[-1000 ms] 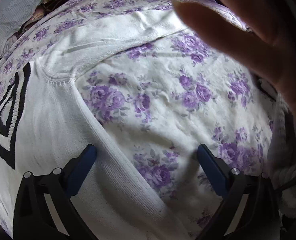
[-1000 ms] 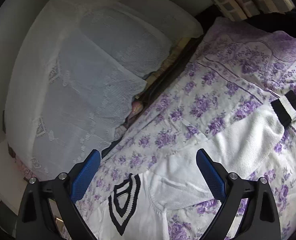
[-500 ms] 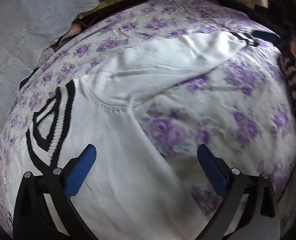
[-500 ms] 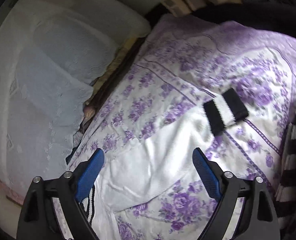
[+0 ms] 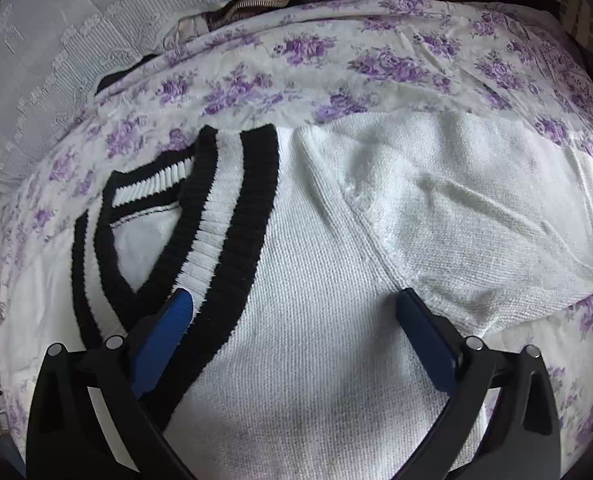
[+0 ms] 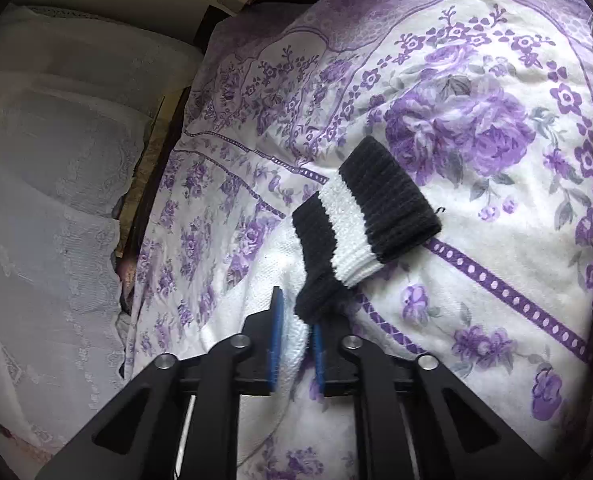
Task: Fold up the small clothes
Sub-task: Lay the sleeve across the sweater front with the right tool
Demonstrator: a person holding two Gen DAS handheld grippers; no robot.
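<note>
sweater (image 5: 316,320) lay flat on the floral bedspread (image 6: 496,160), your right gripper (image 6: 294,344) was clamped on its sleeve just behind the striped cuff (image 6: 368,216), left gripper (image 5: 292,312) gaped empty over the chest, so carrying the sleeve across needed that chest pinned.

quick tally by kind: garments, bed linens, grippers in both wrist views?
Garments: 1, the white sweater with black-striped collar and cuff.
Floral bedspreads: 1.
White lace covers: 1.
Grippers: 2, left gripper jaws open over the sweater, right gripper shut on its sleeve.
Total: 5.
</note>
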